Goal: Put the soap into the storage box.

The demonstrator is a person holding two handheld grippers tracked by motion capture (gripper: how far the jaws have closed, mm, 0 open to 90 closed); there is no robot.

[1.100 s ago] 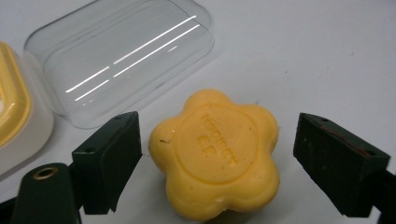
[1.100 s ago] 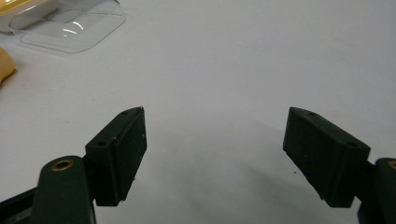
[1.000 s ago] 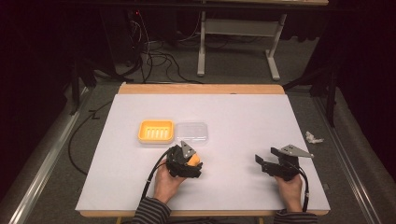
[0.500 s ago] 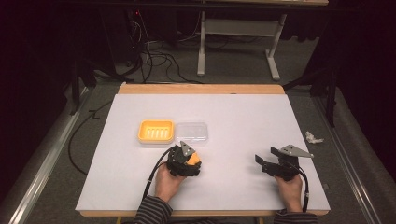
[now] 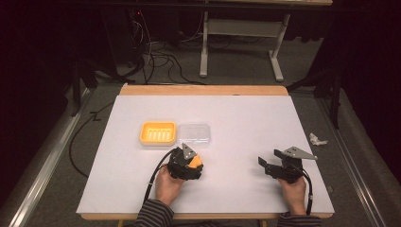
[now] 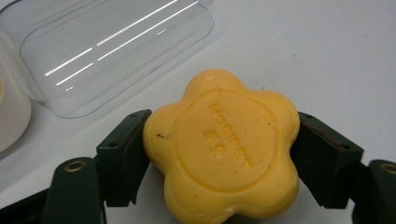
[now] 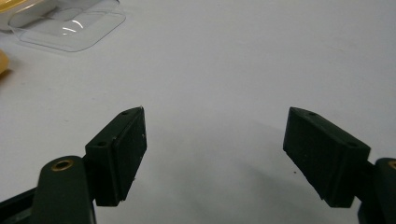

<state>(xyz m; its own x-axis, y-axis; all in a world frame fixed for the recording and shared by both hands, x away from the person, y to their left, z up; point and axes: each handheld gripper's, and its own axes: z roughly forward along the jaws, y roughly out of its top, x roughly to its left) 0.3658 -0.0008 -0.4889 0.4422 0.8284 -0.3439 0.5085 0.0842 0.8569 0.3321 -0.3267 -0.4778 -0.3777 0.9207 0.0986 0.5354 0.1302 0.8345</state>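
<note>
A yellow flower-shaped soap [image 6: 219,149] lies on the white table, and my left gripper [image 6: 222,140] has both pads pressed against its sides. Its jaws have just been closing, with the soap between them. In the high view the left gripper [image 5: 188,160] sits just in front of the clear lid [image 5: 194,134], with the soap [image 5: 195,162] showing orange at its tip. An orange soap dish [image 5: 158,133] stands left of the lid. My right gripper [image 5: 268,159] rests at the front right, apart from these things, and stands open [image 7: 215,135] with nothing between its fingers.
The clear lid [image 6: 116,46] lies close beyond the soap, touching the dish's pale edge. The white table sheet [image 5: 246,118] stretches back to a wooden strip. A crumpled white scrap [image 5: 318,139] lies past the right edge. Cables trail from both grippers toward the front.
The left jaws have drawn in onto the soap. Both hands stay where they were, and the dish and lid have not moved.
</note>
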